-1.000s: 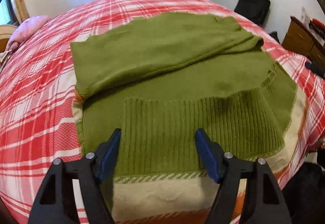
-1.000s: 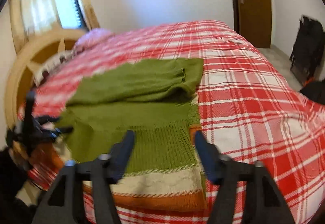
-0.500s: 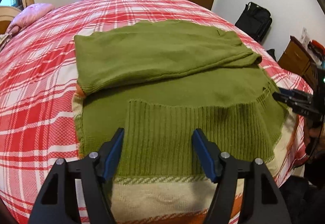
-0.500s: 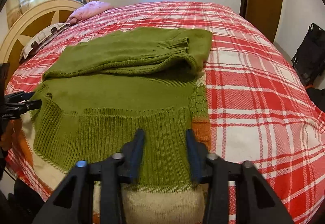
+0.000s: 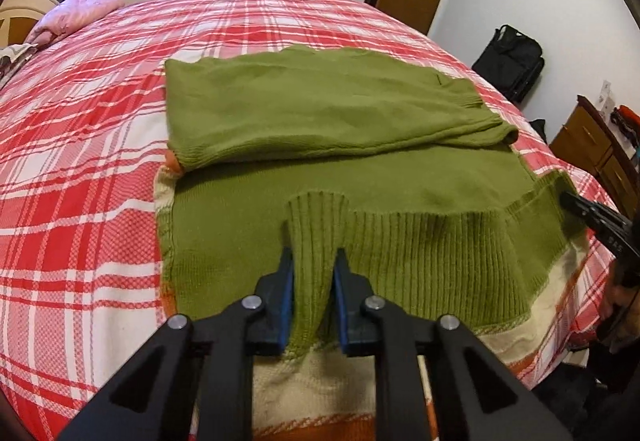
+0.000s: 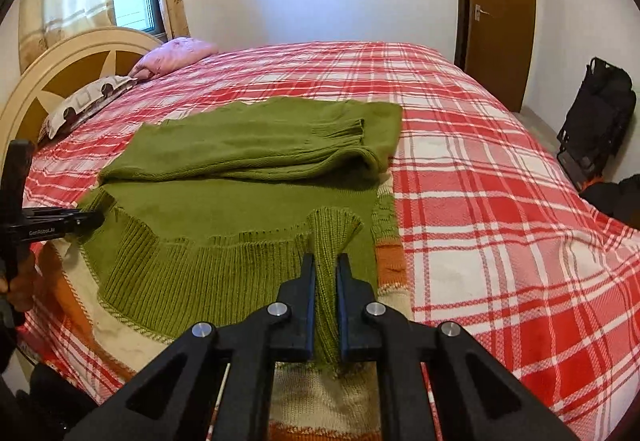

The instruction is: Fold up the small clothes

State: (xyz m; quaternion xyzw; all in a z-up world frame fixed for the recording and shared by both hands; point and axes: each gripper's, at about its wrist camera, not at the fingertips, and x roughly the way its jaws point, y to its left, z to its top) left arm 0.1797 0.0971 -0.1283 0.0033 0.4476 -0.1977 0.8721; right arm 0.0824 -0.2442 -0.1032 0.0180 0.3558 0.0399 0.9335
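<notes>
Sweater [image 5: 320,113], green, lies flat on bed [image 5: 80,169] with red plaid cover, sleeves folded across upper part. My left tongs [image 5: 313,261] just closed, now pinching ribbed hem [image 5: 440,253] bunched up between pads. My right tongs [image 6: 326,269] pressed nearly together, pinching other end of same hem. Pink pillow [image 6: 176,55] at headboard, well apart from sweater.

A moss-green ribbed knit sweater [image 5: 320,129] with cream-and-orange striped trim lay on the red-and-white plaid bedspread [image 5: 80,161]; beyond the bedspread sat a pale pink pillow [image 6: 176,55].
</notes>
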